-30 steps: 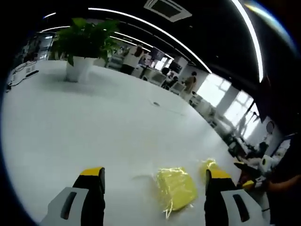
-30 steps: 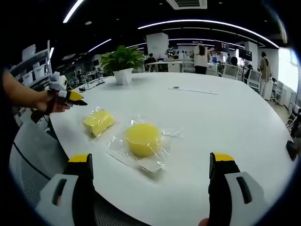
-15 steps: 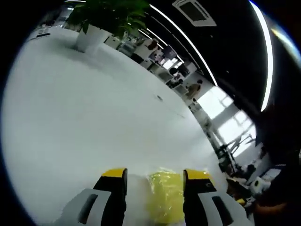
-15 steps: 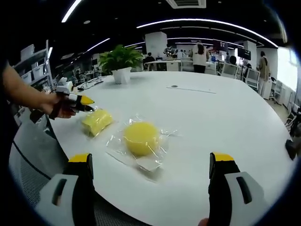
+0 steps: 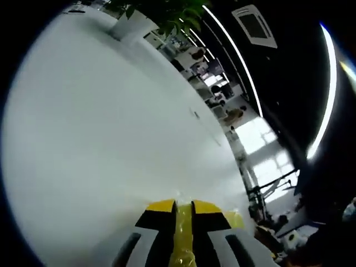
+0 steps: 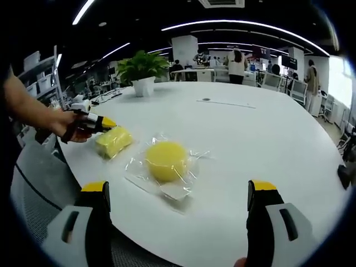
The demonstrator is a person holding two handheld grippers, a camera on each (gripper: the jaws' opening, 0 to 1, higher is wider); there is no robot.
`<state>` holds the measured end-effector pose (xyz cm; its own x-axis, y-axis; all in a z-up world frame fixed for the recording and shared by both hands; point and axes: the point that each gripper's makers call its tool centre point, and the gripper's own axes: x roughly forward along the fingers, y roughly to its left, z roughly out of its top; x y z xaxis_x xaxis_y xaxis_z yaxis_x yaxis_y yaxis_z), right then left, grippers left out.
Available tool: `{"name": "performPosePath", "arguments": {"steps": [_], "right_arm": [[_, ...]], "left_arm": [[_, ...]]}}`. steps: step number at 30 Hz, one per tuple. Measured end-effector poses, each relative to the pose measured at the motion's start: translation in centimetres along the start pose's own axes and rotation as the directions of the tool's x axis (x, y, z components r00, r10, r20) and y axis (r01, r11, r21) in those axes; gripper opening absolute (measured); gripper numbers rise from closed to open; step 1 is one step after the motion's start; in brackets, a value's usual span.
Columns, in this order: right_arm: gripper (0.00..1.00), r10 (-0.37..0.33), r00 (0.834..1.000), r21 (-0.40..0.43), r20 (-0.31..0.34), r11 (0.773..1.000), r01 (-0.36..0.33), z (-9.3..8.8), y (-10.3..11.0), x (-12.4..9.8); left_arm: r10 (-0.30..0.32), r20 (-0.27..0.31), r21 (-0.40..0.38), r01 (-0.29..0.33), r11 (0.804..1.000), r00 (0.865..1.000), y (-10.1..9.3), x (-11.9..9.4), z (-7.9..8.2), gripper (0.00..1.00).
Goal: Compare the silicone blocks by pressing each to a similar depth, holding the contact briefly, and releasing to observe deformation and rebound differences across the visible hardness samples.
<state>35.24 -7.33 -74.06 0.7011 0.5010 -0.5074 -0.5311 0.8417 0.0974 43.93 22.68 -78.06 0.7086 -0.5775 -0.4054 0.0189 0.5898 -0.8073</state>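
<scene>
In the left gripper view my left gripper (image 5: 183,208) has its jaws squeezed onto the yellow rectangular silicone block (image 5: 182,239), a thin strip of which shows between them. The right gripper view shows the same block (image 6: 114,141) in its clear wrapper on the white table (image 6: 267,144), with the left gripper (image 6: 104,123) pinching its near end, held by a hand. A round yellow silicone block (image 6: 166,161) in a clear bag lies just right of it. My right gripper (image 6: 178,192) hangs open above the table's near edge, in front of the round block and apart from it.
A potted plant (image 6: 142,72) stands at the table's far left. A dark spot and a thin cable (image 6: 225,103) lie far across the table. People and desks fill the office behind. A chair (image 6: 41,183) sits below the table's left edge.
My left gripper has closed from wide open onto the rectangular block and tilted down toward it. The right gripper has stayed open and still.
</scene>
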Motion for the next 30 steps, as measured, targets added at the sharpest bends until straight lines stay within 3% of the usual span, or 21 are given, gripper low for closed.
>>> {"name": "performPosePath", "arguments": {"steps": [9, 13, 18, 22, 26, 29, 30], "right_arm": [[0.96, -0.005, 1.000, 0.002, 0.000, 1.000, 0.005, 0.0, 0.0, 0.0], [0.96, 0.000, 1.000, 0.008, -0.006, 1.000, 0.000, -0.2, 0.0, 0.1], [0.96, 0.003, 1.000, -0.003, -0.003, 1.000, -0.003, 0.0, 0.2, 0.1], [0.96, 0.011, 1.000, -0.002, -0.005, 1.000, -0.011, 0.0, 0.3, 0.2], [0.96, 0.019, 1.000, -0.015, 0.002, 1.000, -0.019, 0.2, 0.5, 0.1], [0.96, 0.021, 1.000, -0.025, -0.001, 0.999, -0.021, 0.1, 0.5, 0.2], [0.96, 0.029, 1.000, -0.020, -0.003, 0.999, -0.029, 0.0, 0.6, 0.2]], "left_arm": [[-0.013, -0.036, 0.060, 0.016, 0.998, 0.999, -0.4, -0.2, -0.6, 0.00], [-0.028, -0.029, 0.004, 0.028, 1.000, 0.999, -0.6, -0.2, -0.6, 0.00], [-0.063, -0.013, 0.078, 0.064, 0.995, 0.998, -2.3, -0.6, -0.3, 0.00], [-0.069, -0.023, 0.060, 0.071, 0.996, 0.997, -3.9, -1.4, -0.3, 0.00], [-0.083, 0.003, 0.211, 0.081, 0.974, 0.997, -5.7, -2.3, 0.2, 0.00], [-0.100, -0.017, 0.107, 0.101, 0.989, 0.995, -7.3, -3.3, -0.2, 0.00], [-0.090, -0.001, 0.184, 0.088, 0.979, 0.996, -7.5, -3.5, -0.1, 0.00]]}}
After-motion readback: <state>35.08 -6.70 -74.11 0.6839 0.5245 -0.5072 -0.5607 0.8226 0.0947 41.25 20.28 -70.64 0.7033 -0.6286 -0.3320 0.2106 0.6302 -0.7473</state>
